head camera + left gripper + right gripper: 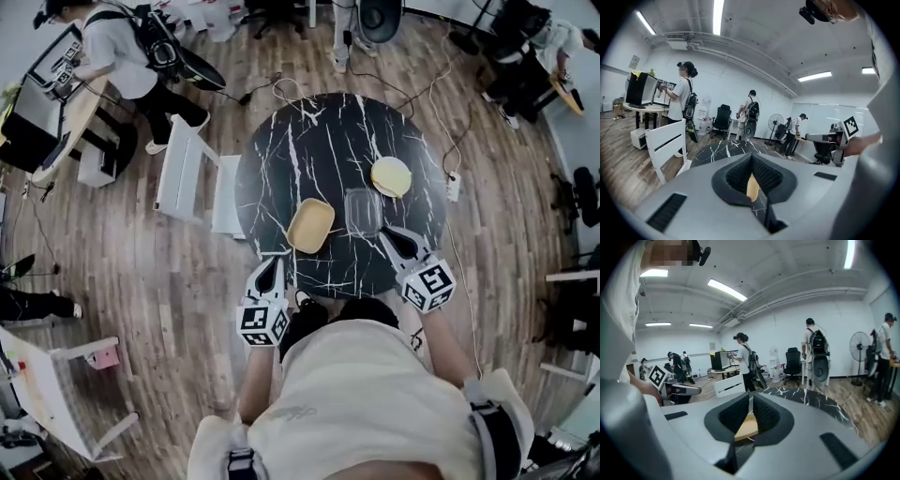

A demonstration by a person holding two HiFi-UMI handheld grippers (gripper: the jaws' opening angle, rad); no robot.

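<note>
Left tongs (273, 265) and right tongs (395, 237), both pressed together and empty, flank the tan, shallow, round-cornered tray (310, 225).

Glossy black marble table (309, 141), white-veined; matt pale wooden tray (310, 225); clear, smooth plastic box (363, 212); grainy wood-plank floor (187, 309).

White chair (183, 169) beside round black table (309, 141), person (117, 52) at a desk (70, 108) — fan (776, 121), office chair (721, 117) beyond

The person wears a pale cream shirt (366, 394) with dark straps (495, 436) at the shoulders. The left tongs (273, 265) and right tongs (391, 236) are grey with black ribbed pads (736, 177), each carrying a white cube (263, 322) of black square markers.
</note>
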